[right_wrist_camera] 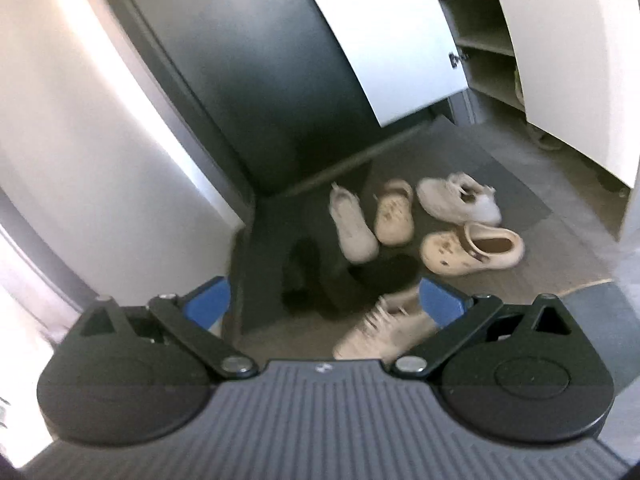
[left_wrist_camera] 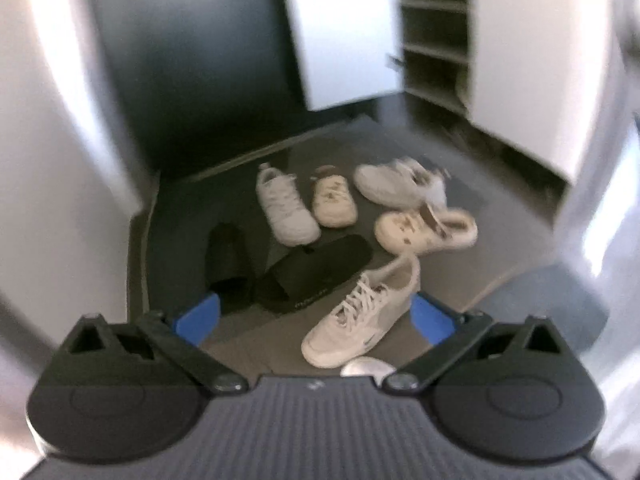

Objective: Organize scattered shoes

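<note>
On dark entry floor [left_wrist_camera: 460, 280], by dark door [left_wrist_camera: 192, 60]: seven shoes scattered, none paired up. Nearest: white lace-up sneaker [left_wrist_camera: 360, 316], toe toward camera, lying between blue fingertips [left_wrist_camera: 198, 318] of left gripper [left_wrist_camera: 316, 316], not touched. Beyond it, two black slides: one [left_wrist_camera: 316, 276] angled across, other [left_wrist_camera: 230, 260] to its left, close together; contact cannot be told through blur. Farther back, long white sneaker [left_wrist_camera: 286, 206] beside cream clog [left_wrist_camera: 334, 198], near each other. Right of those, white sneaker [left_wrist_camera: 400, 184] lying crosswise; nearer than it, second cream clog [left_wrist_camera: 426, 228] with brown marks, strap up.

Left gripper: fingers wide apart, nothing between pads. Right gripper [right_wrist_camera: 326, 306]: same, spread wide, empty, held above the near sneaker and slides.

Behind and right: open cupboard, white door [right_wrist_camera: 384, 32] swung out, pale shelves [left_wrist_camera: 436, 32] showing. Both views motion-blurred.
</note>
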The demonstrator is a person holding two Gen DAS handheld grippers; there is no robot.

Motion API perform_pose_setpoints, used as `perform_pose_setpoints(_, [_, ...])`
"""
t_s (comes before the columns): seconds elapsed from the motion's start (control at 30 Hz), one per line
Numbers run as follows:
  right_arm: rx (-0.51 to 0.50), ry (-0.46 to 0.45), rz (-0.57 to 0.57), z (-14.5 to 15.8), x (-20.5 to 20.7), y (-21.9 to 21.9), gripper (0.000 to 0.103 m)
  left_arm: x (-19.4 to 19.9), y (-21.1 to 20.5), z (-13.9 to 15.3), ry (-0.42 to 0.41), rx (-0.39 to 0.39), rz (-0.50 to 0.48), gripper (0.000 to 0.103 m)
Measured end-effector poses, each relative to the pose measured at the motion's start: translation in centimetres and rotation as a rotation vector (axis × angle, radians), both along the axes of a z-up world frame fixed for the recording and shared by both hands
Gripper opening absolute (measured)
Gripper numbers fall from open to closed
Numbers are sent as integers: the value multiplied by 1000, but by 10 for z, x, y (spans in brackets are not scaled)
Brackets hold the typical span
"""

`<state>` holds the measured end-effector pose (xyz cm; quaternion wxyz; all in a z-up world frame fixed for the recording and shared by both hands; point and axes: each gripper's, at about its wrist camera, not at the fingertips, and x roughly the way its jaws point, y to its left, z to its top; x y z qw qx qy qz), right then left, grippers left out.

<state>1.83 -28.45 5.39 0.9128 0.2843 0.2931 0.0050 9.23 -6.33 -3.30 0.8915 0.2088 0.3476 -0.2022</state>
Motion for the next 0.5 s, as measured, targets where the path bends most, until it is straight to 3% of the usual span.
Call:
perform_pose_setpoints(0.13, [93, -61, -40, -9, -2, -18, 103, 4, -42, -40, -53, 145, -181, 99])
perform_pose_setpoints(0.2, [150, -75, -50, -16, -7, -25, 103, 13, -65, -71, -52, 218, -240, 88])
perform_pose_setpoints(0.27, [179, -77, -33, -20, -12, -30, 103, 27, -88, -108, -11, 274, -272, 67])
perform_pose_setpoints(0.3, [177, -77, -23, -21, -13, -30, 103, 35, -99, -129, 22, 295, -283, 65])
perform_pose_setpoints(0.43, [227, -43, -40, -30, -14, -42, 103, 62, -125, -181, 111, 299, -318, 64])
perform_pose_setpoints(0.5, [313, -36, -51, -37, -12, -49, 103, 77, -139, -204, 142, 305, -327, 53])
